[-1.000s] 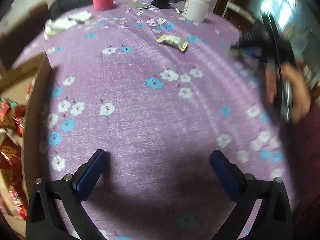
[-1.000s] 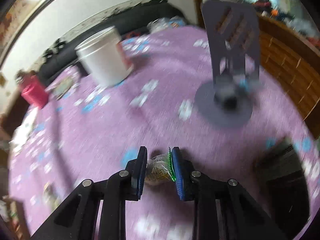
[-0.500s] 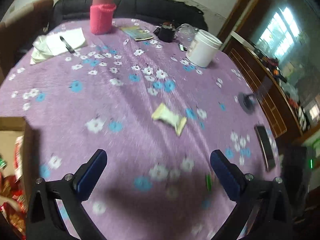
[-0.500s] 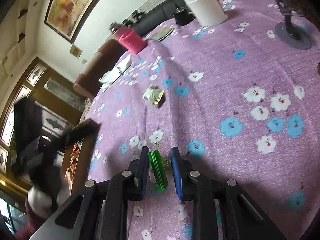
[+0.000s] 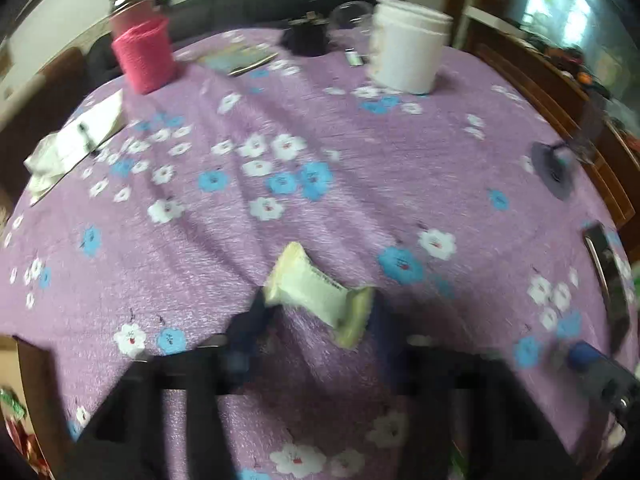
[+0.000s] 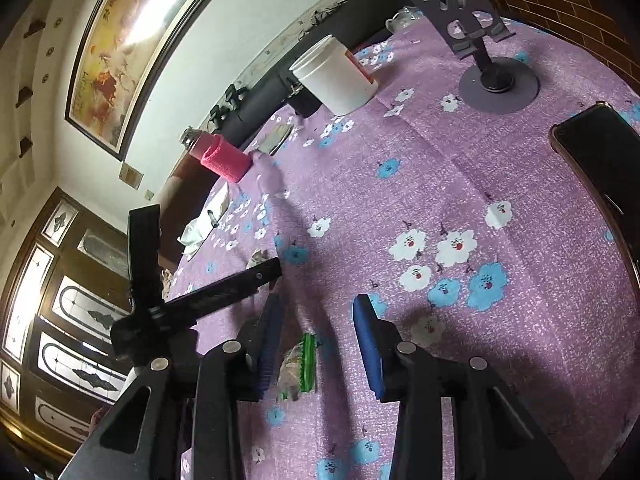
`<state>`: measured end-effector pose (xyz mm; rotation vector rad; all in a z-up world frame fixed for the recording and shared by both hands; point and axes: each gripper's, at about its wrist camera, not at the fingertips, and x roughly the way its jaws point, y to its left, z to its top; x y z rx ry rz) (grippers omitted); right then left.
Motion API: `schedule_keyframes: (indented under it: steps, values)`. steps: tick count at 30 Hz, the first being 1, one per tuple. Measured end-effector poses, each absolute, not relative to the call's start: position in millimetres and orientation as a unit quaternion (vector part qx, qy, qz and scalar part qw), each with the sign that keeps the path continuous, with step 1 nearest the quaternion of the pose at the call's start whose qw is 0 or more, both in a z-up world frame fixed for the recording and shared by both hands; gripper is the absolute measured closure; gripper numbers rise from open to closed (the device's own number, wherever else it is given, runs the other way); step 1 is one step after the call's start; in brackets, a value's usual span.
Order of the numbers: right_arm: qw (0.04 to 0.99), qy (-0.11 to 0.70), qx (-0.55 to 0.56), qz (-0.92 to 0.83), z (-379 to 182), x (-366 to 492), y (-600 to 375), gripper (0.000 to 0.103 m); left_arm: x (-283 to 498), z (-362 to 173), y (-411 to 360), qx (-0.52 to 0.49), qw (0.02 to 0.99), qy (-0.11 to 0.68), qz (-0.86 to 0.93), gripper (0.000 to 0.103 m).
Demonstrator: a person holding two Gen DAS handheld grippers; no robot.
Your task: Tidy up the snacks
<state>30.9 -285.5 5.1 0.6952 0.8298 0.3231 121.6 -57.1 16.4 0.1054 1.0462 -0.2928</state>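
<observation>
A pale yellow snack packet [image 5: 316, 296] lies on the purple flowered tablecloth [image 5: 360, 152], low in the left wrist view. My left gripper [image 5: 318, 316] is closing on it, and its blurred blue pads touch the packet's two ends. In the right wrist view a green-edged snack packet [image 6: 300, 364] sits loose between the fingers of my right gripper [image 6: 320, 340]. That gripper's jaws are opening, and neither pad presses on the packet. The left gripper's black arm [image 6: 224, 292] reaches in from the left of the right wrist view.
A white tub [image 5: 404, 56], a pink-sleeved bottle [image 5: 144, 56] and papers [image 5: 80, 136] stand at the far side. A phone stand [image 6: 496, 84] and a dark phone [image 6: 600, 160] sit to the right. A cardboard box [image 5: 28, 380] of snacks is at the lower left.
My left gripper travelled across the cloth to the pale packet and its wide jaws narrowed onto it. My right gripper swung round and its jaws parted from the green packet.
</observation>
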Motion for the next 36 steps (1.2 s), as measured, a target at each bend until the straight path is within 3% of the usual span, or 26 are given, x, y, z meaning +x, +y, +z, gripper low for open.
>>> schedule_keyframes:
  steps: [12, 15, 21, 29, 36]
  values:
    - [0.836, 0.389, 0.298, 0.248, 9, 35, -248, 0.064, 29, 46, 23, -0.023, 0.859, 0.483, -0.168, 0.068]
    - [0.835, 0.404, 0.268, 0.259, 3, 38, -231, 0.059, -2, 47, 38, -0.022, 0.861, 0.478, -0.171, 0.068]
    - [0.762, 0.449, 0.287, 0.369, -16, 40, -197, 0.059, -46, 39, 61, -0.028, 0.865, 0.472, -0.17, 0.067]
    - [0.842, 0.431, 0.236, 0.223, 11, -3, -203, 0.058, -65, 25, 88, -0.059, 0.858, 0.478, -0.176, 0.067]
    - [0.845, 0.466, 0.19, 0.178, 12, -22, -178, 0.057, -70, 20, 88, -0.066, 0.858, 0.473, -0.19, 0.067]
